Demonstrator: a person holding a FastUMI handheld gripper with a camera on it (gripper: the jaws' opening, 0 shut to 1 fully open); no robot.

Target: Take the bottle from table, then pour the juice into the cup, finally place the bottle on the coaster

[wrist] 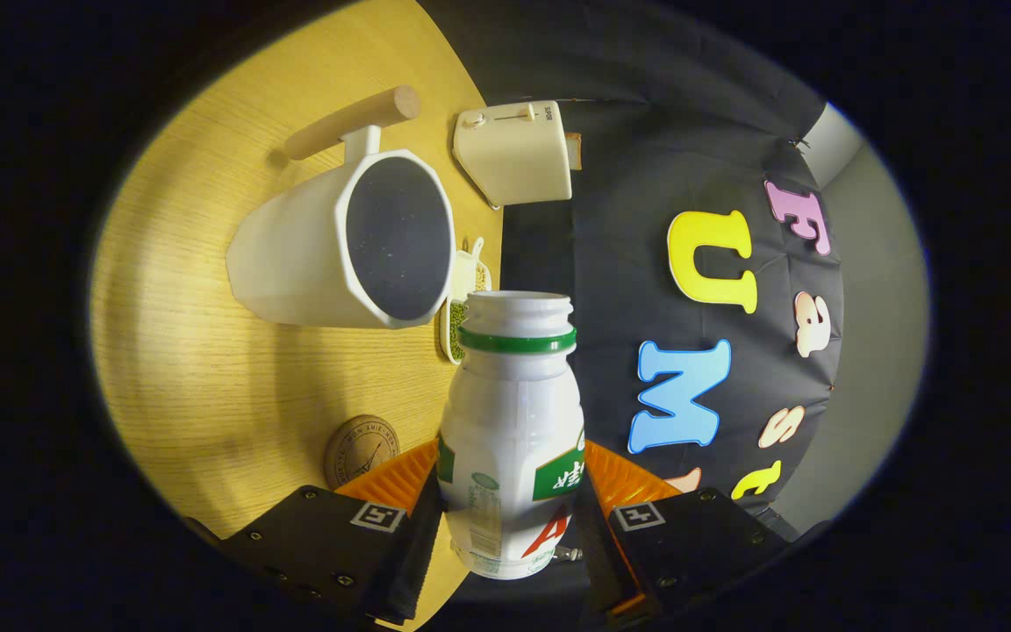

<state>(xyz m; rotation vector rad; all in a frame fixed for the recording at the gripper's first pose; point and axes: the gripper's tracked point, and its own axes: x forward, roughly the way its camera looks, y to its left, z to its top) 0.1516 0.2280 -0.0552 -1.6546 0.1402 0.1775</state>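
A white plastic bottle (512, 421) with a green neck ring and no cap sits between my fingers, and my gripper (510, 491) is shut on its body. The whole view is rolled, so the wooden table (207, 369) stands to the left and the bottle is tipped. Its open mouth lies just below the rim of a white cup (343, 241) with a wooden handle; the cup's dark inside faces me. A round brown coaster (362, 449) lies on the table close to my left finger (400, 478).
Beyond the cup stands a cream toaster (516, 154). A small white dish of green beans (457, 312) sits between the cup and the bottle mouth. The booth's black cloth wall hangs past the table's edge.
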